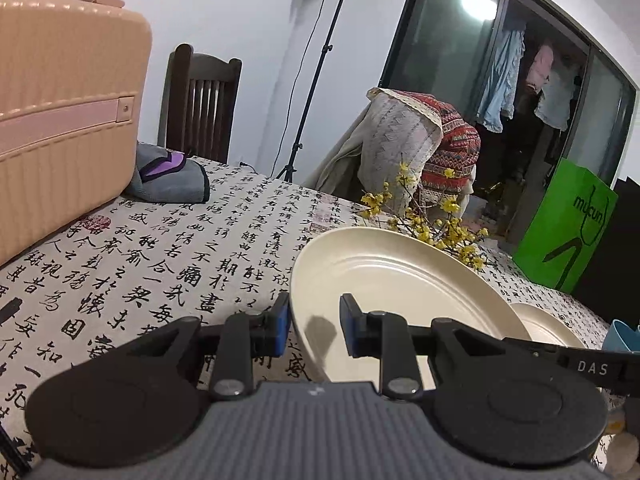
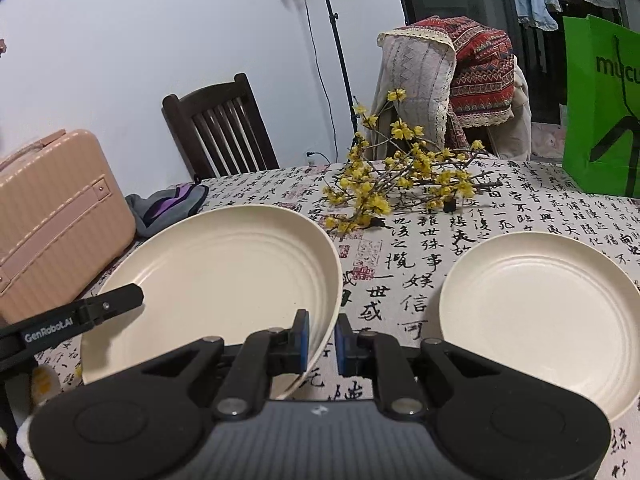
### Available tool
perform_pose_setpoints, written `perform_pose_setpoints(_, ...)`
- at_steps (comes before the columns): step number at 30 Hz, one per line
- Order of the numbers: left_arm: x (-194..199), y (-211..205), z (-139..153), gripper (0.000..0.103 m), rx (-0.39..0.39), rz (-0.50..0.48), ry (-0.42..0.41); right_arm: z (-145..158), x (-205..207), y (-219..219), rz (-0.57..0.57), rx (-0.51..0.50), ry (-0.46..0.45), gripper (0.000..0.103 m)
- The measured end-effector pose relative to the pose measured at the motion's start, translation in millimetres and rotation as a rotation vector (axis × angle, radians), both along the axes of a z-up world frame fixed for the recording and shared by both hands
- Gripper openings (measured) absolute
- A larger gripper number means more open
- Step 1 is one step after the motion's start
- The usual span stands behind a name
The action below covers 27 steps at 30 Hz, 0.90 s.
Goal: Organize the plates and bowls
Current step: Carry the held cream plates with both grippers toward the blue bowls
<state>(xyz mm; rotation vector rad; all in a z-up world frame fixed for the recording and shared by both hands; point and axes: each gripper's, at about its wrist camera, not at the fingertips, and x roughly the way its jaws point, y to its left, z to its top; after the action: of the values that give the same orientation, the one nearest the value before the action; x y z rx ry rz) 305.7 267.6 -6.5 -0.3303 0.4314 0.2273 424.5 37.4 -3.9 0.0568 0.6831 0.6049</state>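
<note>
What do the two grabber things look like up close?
Both match. The left gripper and right gripper have black jointed arms with silver screws, round black discs either side, a ribbed grey body, and blue pads on the fingertips. White lettering on the sides reads "DAS" and "GenRobot.AI". No cables or sleeves show.

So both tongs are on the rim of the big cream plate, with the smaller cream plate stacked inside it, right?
Not quite. The right wrist view shows the smaller cream plate lying apart on the calligraphy tablecloth, beside the big cream plate, not inside it. The rest holds: the left tongs and right tongs each straddle that plate's rim.
</note>
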Motion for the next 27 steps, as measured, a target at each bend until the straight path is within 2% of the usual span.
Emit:
perform_pose_setpoints(11,-8.7,-20.8,10.6,0.026,0.021,-0.027,0.004,1.6,-11.2,-22.7,-0.021,0.016,0.012,0.013)
perform_pose_setpoints(27,-36.5,-55.3,26.1,0.026,0.035,-0.002,0.001,12.0,-32.9,-53.7,-0.015,0.041,0.01,0.013)
